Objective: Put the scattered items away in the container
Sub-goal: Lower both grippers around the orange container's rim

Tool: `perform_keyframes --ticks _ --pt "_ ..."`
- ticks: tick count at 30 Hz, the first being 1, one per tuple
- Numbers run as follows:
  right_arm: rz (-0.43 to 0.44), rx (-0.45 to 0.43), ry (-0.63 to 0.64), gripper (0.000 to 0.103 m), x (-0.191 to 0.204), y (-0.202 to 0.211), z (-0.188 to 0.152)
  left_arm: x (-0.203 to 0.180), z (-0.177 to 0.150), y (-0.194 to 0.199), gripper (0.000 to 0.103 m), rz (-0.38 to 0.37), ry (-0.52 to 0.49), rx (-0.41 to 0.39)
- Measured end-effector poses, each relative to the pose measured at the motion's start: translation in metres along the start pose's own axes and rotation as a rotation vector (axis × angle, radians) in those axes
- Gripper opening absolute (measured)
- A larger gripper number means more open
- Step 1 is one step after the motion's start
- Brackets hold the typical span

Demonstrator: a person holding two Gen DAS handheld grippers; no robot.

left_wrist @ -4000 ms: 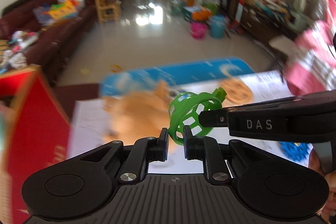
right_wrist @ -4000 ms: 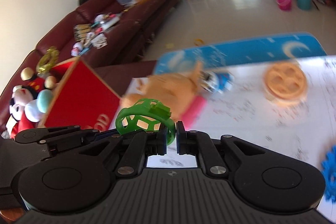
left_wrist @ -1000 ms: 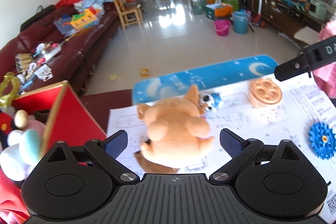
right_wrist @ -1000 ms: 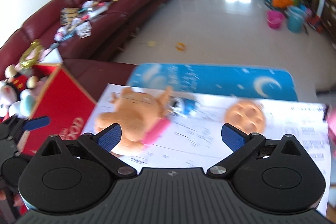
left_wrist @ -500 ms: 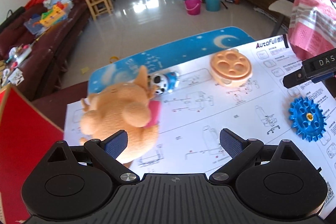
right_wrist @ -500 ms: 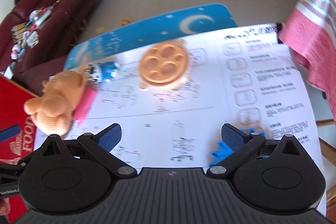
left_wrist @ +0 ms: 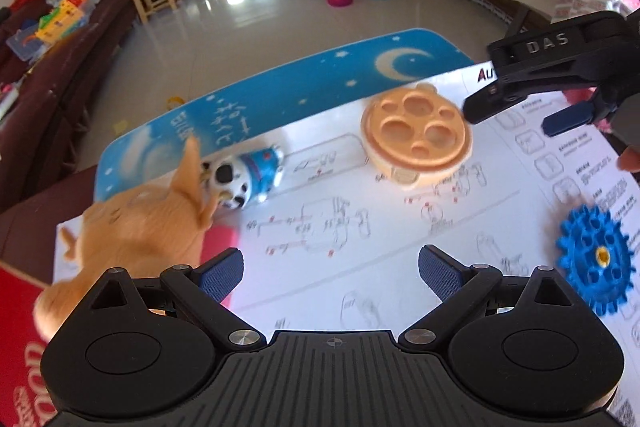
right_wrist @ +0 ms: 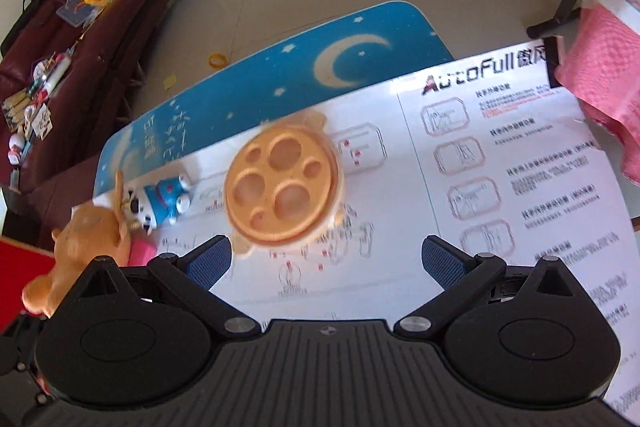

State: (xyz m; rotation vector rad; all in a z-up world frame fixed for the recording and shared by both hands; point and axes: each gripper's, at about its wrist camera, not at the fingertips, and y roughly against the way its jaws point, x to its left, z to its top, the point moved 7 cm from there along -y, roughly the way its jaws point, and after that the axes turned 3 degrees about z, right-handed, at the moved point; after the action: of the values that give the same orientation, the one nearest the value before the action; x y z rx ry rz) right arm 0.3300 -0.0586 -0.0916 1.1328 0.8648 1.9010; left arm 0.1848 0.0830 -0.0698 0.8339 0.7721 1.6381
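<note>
Left gripper (left_wrist: 331,269) and right gripper (right_wrist: 327,261): fingers spread wide, both empty. Orange perforated disc toy (right_wrist: 282,185) on instruction sheet (right_wrist: 500,187), ahead of right gripper. Orange plush (left_wrist: 140,227) touching small panda figure (left_wrist: 244,181); blue gear (left_wrist: 596,259) at right; red box (left_wrist: 24,327) at left edge

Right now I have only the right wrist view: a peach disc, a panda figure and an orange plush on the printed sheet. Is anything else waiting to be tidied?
Observer: Yes. The left wrist view shows a blue gear lying flat on the instruction sheet, outside your frame.
Operator: Are the left tongs carrying something?
Observer: No. The left tongs are open and empty.
Operator: How do my tongs sit relative to the disc?
Observer: From outside, the right tongs are open, with one tip by the right edge of the peach disc. I cannot tell if they touch.
</note>
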Motion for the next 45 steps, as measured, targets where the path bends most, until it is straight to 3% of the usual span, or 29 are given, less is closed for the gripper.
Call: perform_keyframes --ticks 8,16,19,22,24,30,39,45 --pt "0.06 0.022 0.028 0.101 0.01 -0.053 0.028 -0.014 0.047 -0.05 0.1 -0.069 0.02 -0.041" --pt "0.153 -0.023 0.005 0.101 0.013 -0.082 0.035 -0.018 0.063 -0.095 0.1 -0.102 0.071 -0.048" --pt "0.166 -0.035 -0.008 0.092 0.01 -0.086 0.034 -0.019 0.066 -0.105 0.097 -0.138 0.077 -0.059" --pt "0.202 -0.028 -0.036 0.084 0.01 -0.086 0.03 -0.021 0.068 -0.115 0.086 -0.194 0.085 -0.038" --pt "0.21 -0.017 -0.051 0.08 0.013 -0.086 0.026 -0.019 0.067 -0.116 0.087 -0.224 0.105 -0.034" --pt "0.233 0.037 -0.07 0.08 0.018 -0.076 -0.004 -0.014 0.035 -0.096 0.086 -0.247 0.064 -0.019" --pt "0.299 0.167 -0.107 0.08 0.022 -0.039 -0.097 -0.017 -0.063 -0.032 0.085 -0.299 -0.019 0.01" --pt "0.309 0.188 -0.117 0.08 0.024 -0.012 -0.149 -0.025 -0.113 0.003 0.086 -0.295 -0.03 0.016"
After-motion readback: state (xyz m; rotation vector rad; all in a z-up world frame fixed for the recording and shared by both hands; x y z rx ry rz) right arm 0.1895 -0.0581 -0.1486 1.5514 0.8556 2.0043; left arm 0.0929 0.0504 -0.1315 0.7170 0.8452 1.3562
